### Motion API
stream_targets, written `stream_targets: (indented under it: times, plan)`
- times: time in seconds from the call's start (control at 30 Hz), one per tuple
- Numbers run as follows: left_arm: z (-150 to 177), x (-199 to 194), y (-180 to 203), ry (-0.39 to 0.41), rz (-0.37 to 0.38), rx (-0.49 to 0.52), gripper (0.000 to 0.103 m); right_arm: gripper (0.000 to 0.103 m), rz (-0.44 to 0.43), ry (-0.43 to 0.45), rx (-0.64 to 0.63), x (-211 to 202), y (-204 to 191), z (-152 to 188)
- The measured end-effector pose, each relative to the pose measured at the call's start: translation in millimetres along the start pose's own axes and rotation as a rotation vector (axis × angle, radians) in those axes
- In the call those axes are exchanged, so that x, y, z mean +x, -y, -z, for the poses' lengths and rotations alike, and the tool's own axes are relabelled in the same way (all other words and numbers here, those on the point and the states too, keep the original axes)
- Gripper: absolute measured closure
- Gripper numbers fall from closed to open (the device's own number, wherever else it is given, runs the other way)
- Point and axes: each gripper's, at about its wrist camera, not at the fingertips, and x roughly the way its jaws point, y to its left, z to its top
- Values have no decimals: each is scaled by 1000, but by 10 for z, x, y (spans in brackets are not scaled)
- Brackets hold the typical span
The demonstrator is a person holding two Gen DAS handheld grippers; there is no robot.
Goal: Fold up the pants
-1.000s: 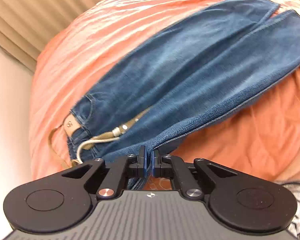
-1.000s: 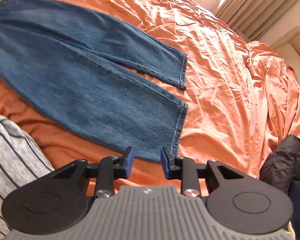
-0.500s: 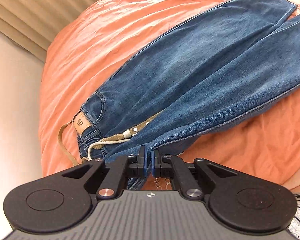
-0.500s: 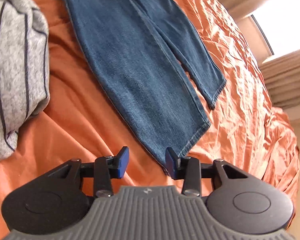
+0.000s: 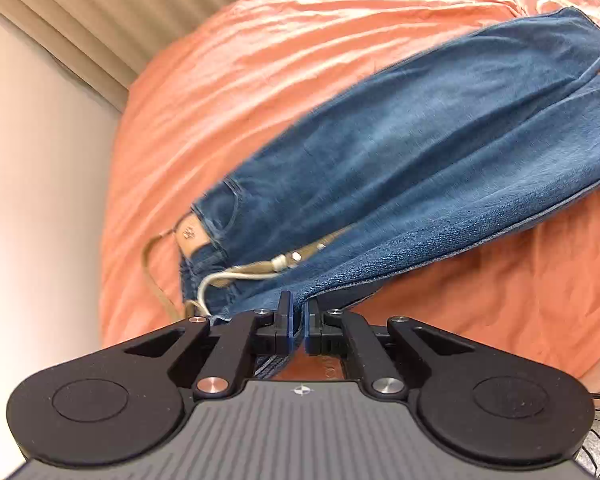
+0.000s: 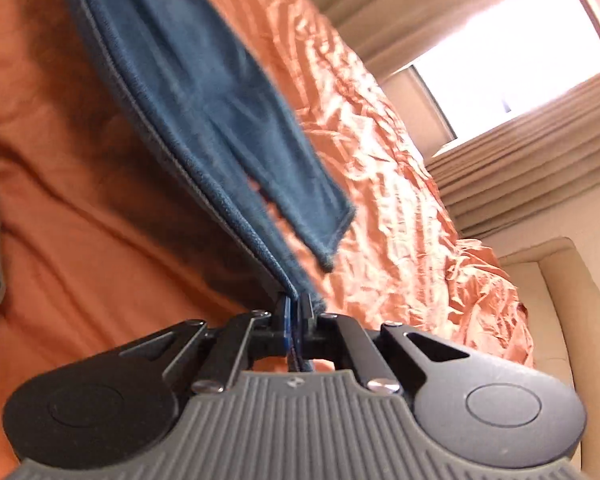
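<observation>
In my left wrist view, my left gripper [image 5: 296,312] at lower centre pinches the jeans [image 5: 420,168] near the waist, jaws almost together on denim. The jeans run from there to the upper right across the orange bedsheet [image 5: 300,60], with a tan drawstring [image 5: 240,272] just left of the grip. In my right wrist view, my right gripper [image 6: 296,312] clamps one leg's hem corner, the fabric lifted toward the upper left; a window [image 6: 512,52] glows upper right.

From my feed the pants [image 5: 420,152] are matte blue denim with a coarse weave, plus a tan leather-looking patch [image 5: 190,234]. The bed's orange sheet [image 5: 300,40] is crinkly with a slight sheen. Both tools look like matte black plastic with shiny metal screws.
</observation>
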Motion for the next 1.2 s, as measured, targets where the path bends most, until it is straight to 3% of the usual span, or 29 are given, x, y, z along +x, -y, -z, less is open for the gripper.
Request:
stream_targets:
  times: [0.2,0.47,0.67,0.9,1.2]
  plan:
    - [-177,-281,-279,69,-75,-1,99,103,136,31,28,-192,554,-527]
    - [-592,-238,-440,92,-107,66,99,103,162,-70,-4,188,782,-1019]
    - [-966,264,-472,80,-110,120,99,103,135,-142,-42,927,799,-1334]
    - [-1429,1111,-510,38,-92,145,99,103,82,-230,-102,2028,694,-1760]
    - [-1682,2299,-536,-76,4,107,99,103,23,-300,-155,3210,341,-2051]
